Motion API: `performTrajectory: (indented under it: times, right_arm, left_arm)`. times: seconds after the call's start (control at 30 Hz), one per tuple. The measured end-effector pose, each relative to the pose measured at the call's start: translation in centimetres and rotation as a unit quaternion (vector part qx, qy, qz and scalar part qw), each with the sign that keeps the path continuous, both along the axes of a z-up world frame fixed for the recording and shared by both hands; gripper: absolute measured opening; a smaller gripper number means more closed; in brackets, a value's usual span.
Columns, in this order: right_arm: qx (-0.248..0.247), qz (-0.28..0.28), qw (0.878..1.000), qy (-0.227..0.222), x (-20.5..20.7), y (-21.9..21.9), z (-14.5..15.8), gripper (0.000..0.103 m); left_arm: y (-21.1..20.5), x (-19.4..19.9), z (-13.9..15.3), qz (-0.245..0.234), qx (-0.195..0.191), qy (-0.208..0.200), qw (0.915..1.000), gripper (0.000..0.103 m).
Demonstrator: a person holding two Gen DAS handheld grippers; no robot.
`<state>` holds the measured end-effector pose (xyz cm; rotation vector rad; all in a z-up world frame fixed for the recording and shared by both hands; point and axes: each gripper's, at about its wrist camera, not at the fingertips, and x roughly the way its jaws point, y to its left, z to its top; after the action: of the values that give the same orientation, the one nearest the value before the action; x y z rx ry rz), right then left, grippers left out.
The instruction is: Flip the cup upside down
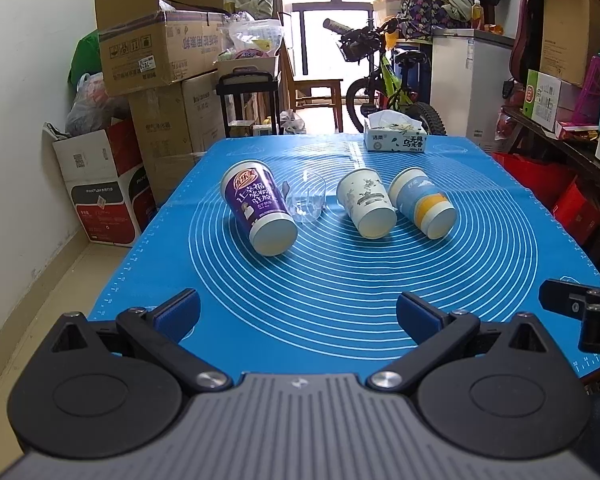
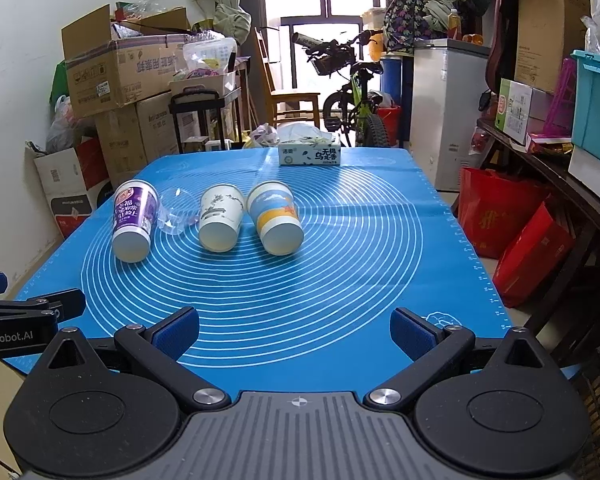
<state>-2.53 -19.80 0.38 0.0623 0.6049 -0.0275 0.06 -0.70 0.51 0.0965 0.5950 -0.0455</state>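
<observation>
Left wrist view: your left gripper (image 1: 298, 312) hovers over the near edge of the blue silicone mat (image 1: 340, 300) that covers the table, its fingers (image 1: 178, 312) spread wide and holding nothing. Four cups lie on their sides in a row well ahead of it, bases turned toward you: a purple milk-tea cup (image 1: 256, 206), a clear plastic cup (image 1: 308, 198) touching it, a white paper cup (image 1: 366, 202) and a blue-and-yellow paper cup (image 1: 422, 202). The task names no particular cup; judge any of the four a candidate. Lying flat, each offers its side wall to a grasp across the body, which suits a lift followed by a rotation onto the rim. A tissue box (image 1: 396, 138) stands at the far edge, well apart from the row. The tip of your right gripper (image 1: 576, 310) enters at the right border.

Right wrist view: your right gripper (image 2: 294, 330) is likewise released, fingers (image 2: 412, 334) wide apart and empty, over the near part of the mat (image 2: 340, 280). From this side the blue-and-yellow cup (image 2: 276, 218) lies nearest the centreline, so it is probably the easier reach here; the purple cup (image 2: 134, 218) sits far left. The clear cup (image 2: 176, 212) is harder to read here. Only this view shows the mat's open right half.
</observation>
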Motion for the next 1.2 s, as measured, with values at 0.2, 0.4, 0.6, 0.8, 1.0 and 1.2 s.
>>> performTrajectory:
  times: [0.2,0.4,0.6,0.8,1.0,1.2]
  right_arm:
    - [0.001,0.0,1.0,-0.001,-0.14,-0.08,0.31,0.103]
    - [-0.001,0.0,1.0,-0.002,-0.33,0.1,0.29,0.103]
    - [0.001,0.0,1.0,0.0,-0.33,0.05,0.38,0.103]
    - [0.007,0.002,1.0,0.001,-0.34,-0.02,0.45,0.103]
    - [0.009,0.001,1.0,0.002,-0.05,-0.28,0.2,0.103]
    - [0.011,-0.001,1.0,0.003,0.13,-0.5,0.12,0.103]
  left_arm:
    - [0.12,-0.08,0.07,0.004,0.0,-0.001,1.0,0.103]
    - [0.11,-0.05,0.0,0.005,-0.001,0.001,1.0,0.103]
    - [0.28,0.0,-0.06,0.008,0.0,0.003,1.0,0.103]
    - [0.25,0.01,-0.08,0.01,0.004,0.003,0.9999,0.103]
    - [0.19,0.05,-0.09,0.009,0.006,0.005,0.9999,0.103]
    - [0.17,0.13,-0.19,0.008,0.007,0.006,0.9999,0.103]
